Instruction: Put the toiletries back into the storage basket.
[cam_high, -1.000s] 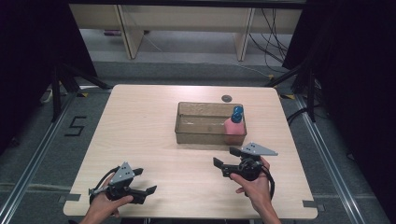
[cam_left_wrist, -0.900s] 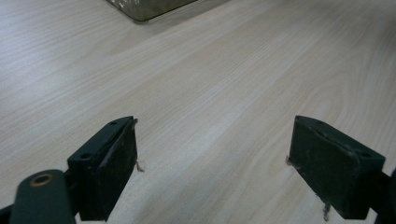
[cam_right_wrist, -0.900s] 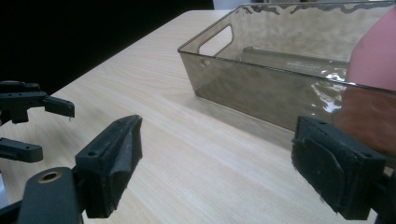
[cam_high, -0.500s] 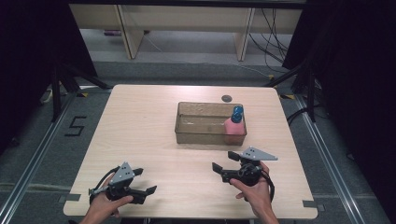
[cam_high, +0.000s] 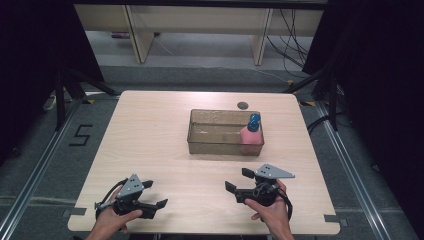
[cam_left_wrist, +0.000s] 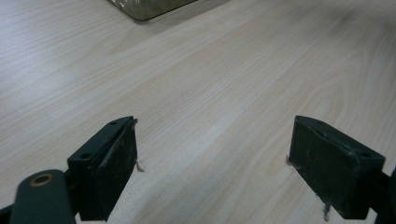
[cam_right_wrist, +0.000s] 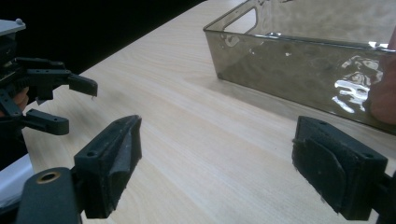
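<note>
- I am holding my right gripper (cam_high: 239, 180) near the front edge of the table (cam_high: 150, 135), and its jaws are standing wide apart with nothing between them.
- I am holding my left gripper (cam_high: 155, 194) at the front left of the table, with its jaws wide apart too, over bare wood.
- The pink bottle (cam_high: 250, 137) with the blue cap (cam_high: 254, 121) is standing up in the right end of the clear bin (cam_high: 210, 131), well apart from both grippers.
- I think I am getting ready to reach for the bottle with my right gripper, since it is the closer one.
- To do it well, I should be keeping the jaws wide, going in over the bin's front wall, and closing on the pink body, not the small cap.
- I should be going slowly so I am not bumping the bin.
- In the right gripper view the bottle is cut off at the edge, a pink smear (cam_right_wrist: 384, 93) behind the shiny wall.
- I cannot tell what the small dark round thing (cam_high: 242, 105) behind the bin is.
</note>
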